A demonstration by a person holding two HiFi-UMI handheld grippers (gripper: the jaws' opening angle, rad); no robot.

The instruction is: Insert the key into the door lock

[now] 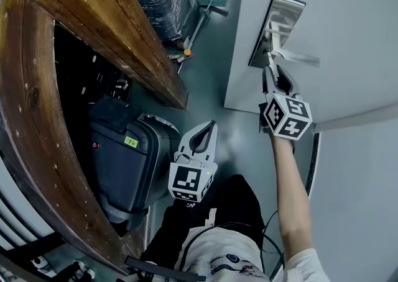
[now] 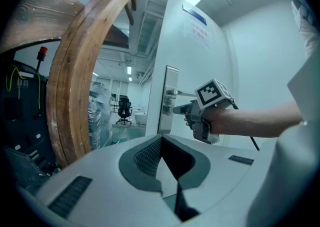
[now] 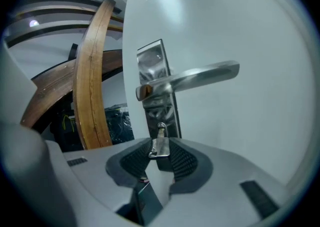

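**A:** At the centre of the right gripper view, the key (image 3: 160, 141) sits pinched between the jaws of the right gripper (image 3: 160, 147). Its tip is right at the keyhole (image 3: 161, 127), low on the lock plate (image 3: 150, 63). What worries you from here?

**B:** Alignment. If the blade is tilted or off the slot, I judge a push would skid it across the metal or twist it in the pads. Only its wide end is gripped, so it could pivot.

**A:** Is it in the lock yet?

**B:** I cannot tell. The tip meets the cylinder, but how deep it goes is unreadable.

**A:** Anything else?

**B:** The lever handle (image 3: 200, 77) juts out just above the keyhole. Lifting the gripper could knock it, and a hard shove might swing the door (image 3: 250, 136) away from the key.

**A:** And the jaws?

**B:** The right jaws are narrowly parted and clamped on the key's flat sides, touching nothing else. The left gripper (image 1: 208, 130) is at the lower middle of the head view, well apart from the door. Its jaws are closed tip to tip with nothing between them.
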